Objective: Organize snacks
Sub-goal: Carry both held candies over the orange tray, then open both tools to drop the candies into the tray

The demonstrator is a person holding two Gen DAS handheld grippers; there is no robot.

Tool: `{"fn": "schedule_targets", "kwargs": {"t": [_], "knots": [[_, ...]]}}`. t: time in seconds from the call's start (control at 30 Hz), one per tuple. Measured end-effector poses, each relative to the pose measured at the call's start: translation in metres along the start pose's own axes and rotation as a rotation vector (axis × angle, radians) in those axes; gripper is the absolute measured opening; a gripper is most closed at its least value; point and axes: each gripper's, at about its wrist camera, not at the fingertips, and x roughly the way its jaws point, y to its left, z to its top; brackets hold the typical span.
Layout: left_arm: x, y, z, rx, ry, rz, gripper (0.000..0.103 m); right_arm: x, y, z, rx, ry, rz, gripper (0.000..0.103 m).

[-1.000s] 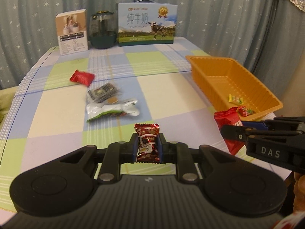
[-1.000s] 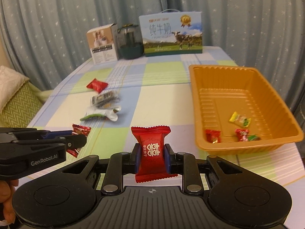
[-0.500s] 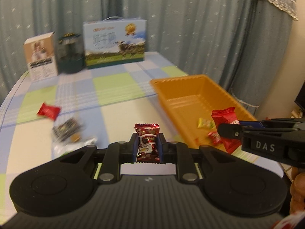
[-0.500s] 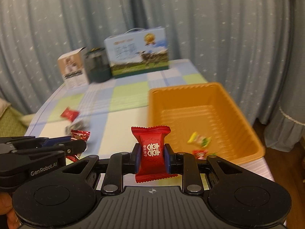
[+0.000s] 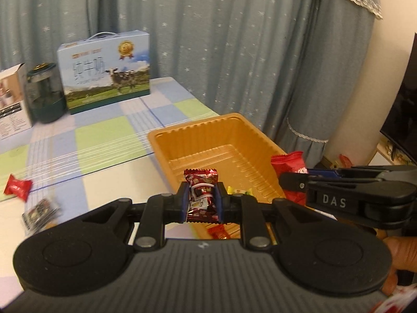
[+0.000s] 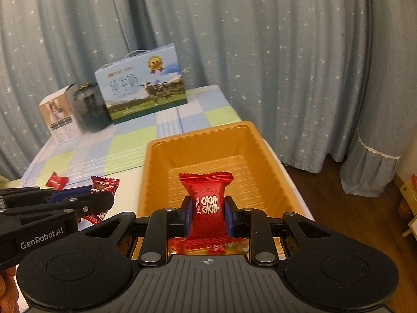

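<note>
My left gripper point(image 5: 201, 203) is shut on a dark red candy point(image 5: 202, 195) and holds it above the near end of the orange tray point(image 5: 208, 133). My right gripper point(image 6: 207, 217) is shut on a bright red candy point(image 6: 207, 206) above the same tray point(image 6: 198, 138). Each gripper shows in the other's view, the right one point(image 5: 292, 182) to the right and the left one point(image 6: 104, 200) to the left. Small candies point(image 5: 238, 191) lie in the tray's near end. A red candy point(image 5: 17, 187) and a dark packet point(image 5: 39, 212) lie on the checked table.
A milk carton box point(image 5: 106, 70), a dark green jar point(image 5: 45, 96) and a white box point(image 5: 10, 101) stand at the table's far edge before the curtain. The table's right edge runs just beyond the tray, with wooden floor point(image 6: 338, 203) below.
Both grippers have moved to the right and forward with their candies, from over the table's front to above the orange tray. The loose snacks on the table have slid left in view.
</note>
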Motion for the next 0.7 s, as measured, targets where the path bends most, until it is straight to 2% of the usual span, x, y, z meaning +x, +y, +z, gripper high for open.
{"fn": "schedule_targets", "kwargs": {"t": [0.57,0.6,0.63,0.7], "knots": [[0.049,-0.016,0.007,0.042,0.046,-0.044,0.019,0.017,-0.031,0.011,0.045,0.011,-0.024,0.025],[0.051,-0.017,0.007,0.039,0.049,-0.046,0.02,0.017,-0.032,0.011,0.048,0.011,-0.026,0.025],[0.053,-0.017,0.007,0.035,0.051,-0.049,0.028,0.018,-0.034,0.011,0.052,0.013,-0.027,0.025],[0.053,-0.015,0.007,0.026,0.049,-0.057,0.036,0.018,-0.036,0.01,0.053,0.014,-0.028,0.025]]}}
